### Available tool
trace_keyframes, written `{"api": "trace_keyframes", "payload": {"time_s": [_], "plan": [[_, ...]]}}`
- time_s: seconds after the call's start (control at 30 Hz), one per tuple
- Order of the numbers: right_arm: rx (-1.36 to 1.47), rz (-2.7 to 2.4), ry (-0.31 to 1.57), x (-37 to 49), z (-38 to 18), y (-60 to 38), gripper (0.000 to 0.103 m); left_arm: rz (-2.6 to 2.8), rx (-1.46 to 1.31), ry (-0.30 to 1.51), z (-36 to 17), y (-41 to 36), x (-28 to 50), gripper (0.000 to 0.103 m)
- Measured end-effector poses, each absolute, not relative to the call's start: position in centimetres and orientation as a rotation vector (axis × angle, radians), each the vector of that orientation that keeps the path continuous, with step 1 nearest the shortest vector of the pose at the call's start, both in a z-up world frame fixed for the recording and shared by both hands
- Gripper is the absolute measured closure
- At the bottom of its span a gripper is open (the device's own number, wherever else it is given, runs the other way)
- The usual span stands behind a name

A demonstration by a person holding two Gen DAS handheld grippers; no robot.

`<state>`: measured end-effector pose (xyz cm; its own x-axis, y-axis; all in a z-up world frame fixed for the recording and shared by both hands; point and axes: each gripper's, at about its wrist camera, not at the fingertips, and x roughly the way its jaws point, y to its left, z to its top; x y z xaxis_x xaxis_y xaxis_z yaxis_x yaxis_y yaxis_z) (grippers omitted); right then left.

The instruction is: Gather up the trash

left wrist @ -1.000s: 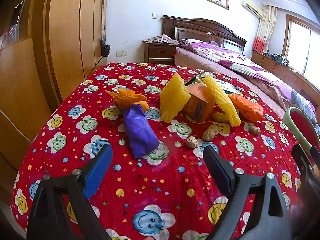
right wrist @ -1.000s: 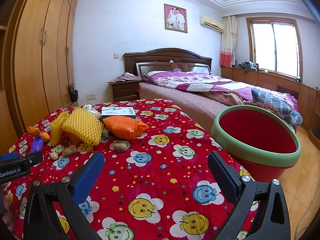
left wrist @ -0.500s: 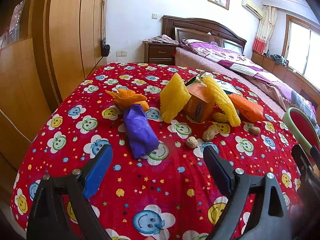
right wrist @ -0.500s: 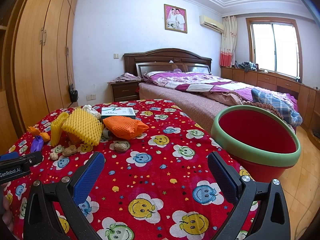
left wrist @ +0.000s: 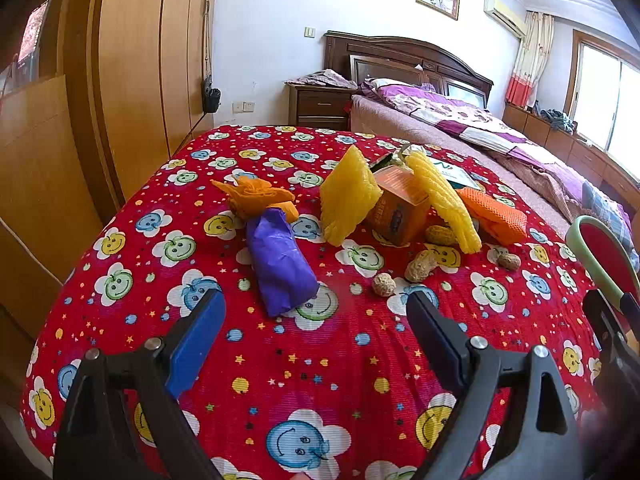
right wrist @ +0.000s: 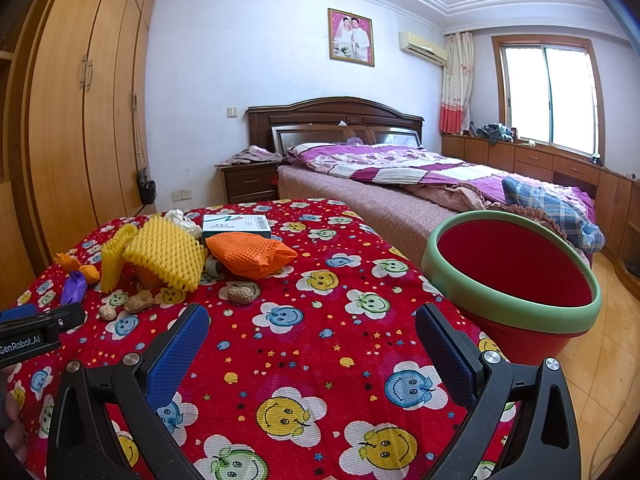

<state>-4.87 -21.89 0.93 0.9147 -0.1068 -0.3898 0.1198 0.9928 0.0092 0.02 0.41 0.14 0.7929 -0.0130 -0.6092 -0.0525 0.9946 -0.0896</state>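
Trash lies on a table with a red smiley-print cloth (left wrist: 304,360). A purple wrapper (left wrist: 280,264) lies closest, just ahead of my open left gripper (left wrist: 316,312). Behind it are an orange paper wad (left wrist: 256,196), two yellow foam nets (left wrist: 348,196), an orange carton (left wrist: 400,208), an orange foam net (left wrist: 496,212) and several peanut shells (left wrist: 420,266). My right gripper (right wrist: 312,328) is open over bare cloth (right wrist: 304,344). A red bin with a green rim (right wrist: 516,268) stands off the table's right edge.
A white and green box (right wrist: 236,226) and crumpled white paper (right wrist: 182,220) lie at the back of the pile. A bed (right wrist: 420,184) is beyond the table, wooden wardrobes (right wrist: 80,120) on the left. The left gripper body (right wrist: 36,328) shows at the right view's left edge.
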Motion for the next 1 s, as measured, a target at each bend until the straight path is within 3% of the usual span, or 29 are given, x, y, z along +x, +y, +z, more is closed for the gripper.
{"api": "trace_keyframes", "payload": {"time_s": [1.0], "plan": [[0.032, -0.119, 0.401, -4.84, 0.96, -21.83, 0.001, 0.021, -0.105, 0.656, 0.12, 0.43, 0.01, 0.011]]}}
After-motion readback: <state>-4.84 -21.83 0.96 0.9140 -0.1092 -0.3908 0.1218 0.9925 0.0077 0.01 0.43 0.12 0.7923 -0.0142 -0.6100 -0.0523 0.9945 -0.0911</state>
